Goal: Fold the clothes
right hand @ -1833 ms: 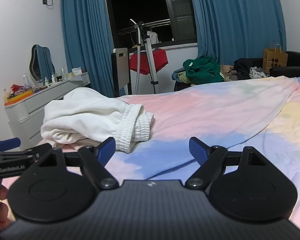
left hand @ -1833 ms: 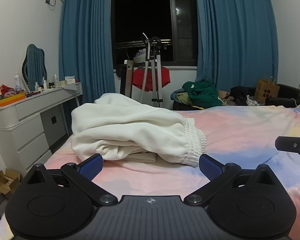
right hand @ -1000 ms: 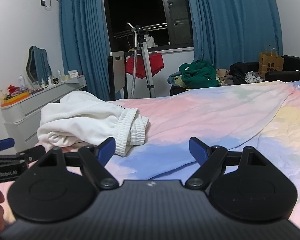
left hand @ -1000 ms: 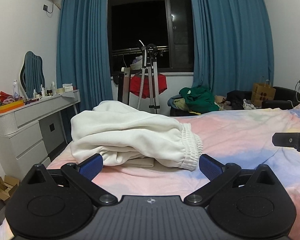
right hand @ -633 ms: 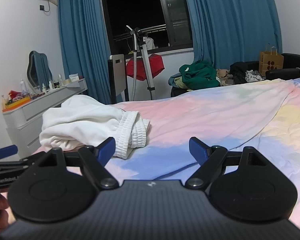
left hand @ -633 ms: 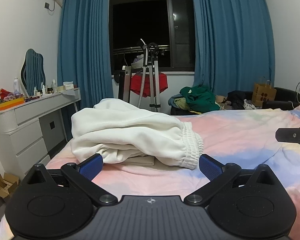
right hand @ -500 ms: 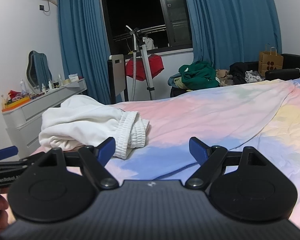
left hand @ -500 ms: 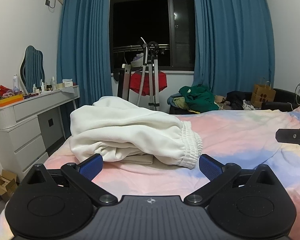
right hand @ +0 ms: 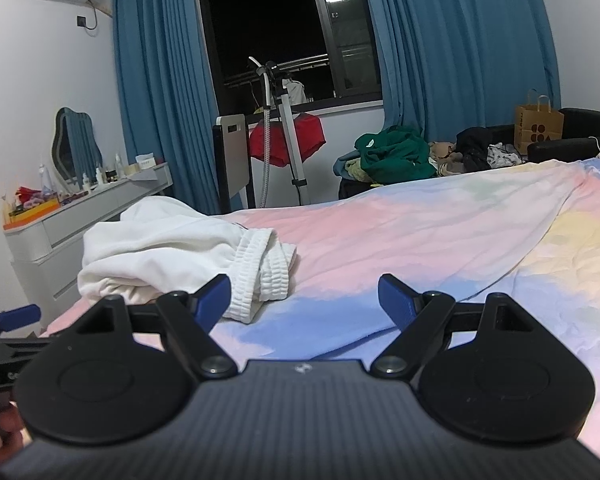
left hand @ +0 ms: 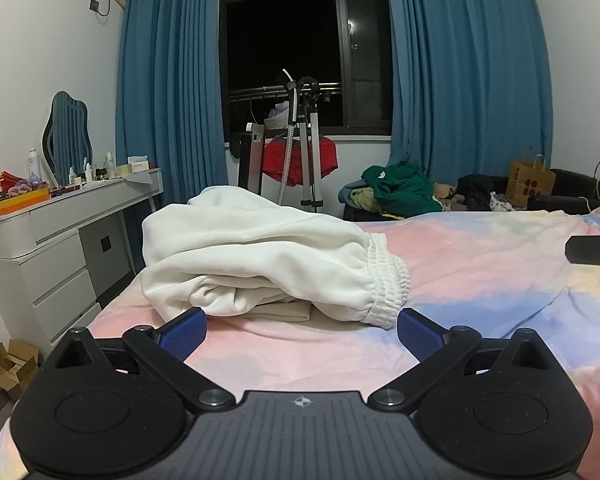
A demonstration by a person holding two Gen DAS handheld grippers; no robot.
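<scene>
Fingers: on our left gripper (left hand: 302,330) they stand wide apart with nothing between them, the blue pads just short of the garment; on our right gripper (right hand: 304,296) they are likewise spread and empty, aimed at bare sheet to the right of the garment.

Largest first. The bed (left hand: 480,264), under a pastel pink-blue-yellow sheet, carries everything; it will give under any press, so we judge a pinch must lift rather than push down.

The white sweatpants (left hand: 255,256) lie bundled near the bed's left edge, directly ahead of the left gripper and up-left of the right one (right hand: 159,240). Thick fleece-like knit, soft and limp; we expect moderate weight for clothing, no stiffness, little slip, nothing fragile. Several layers are doubled over, so a deep bite could catch more than one.

The ribbed elastic waistband (left hand: 384,280) faces right. We judge it the firmest hold: one gripper at each end.
</scene>
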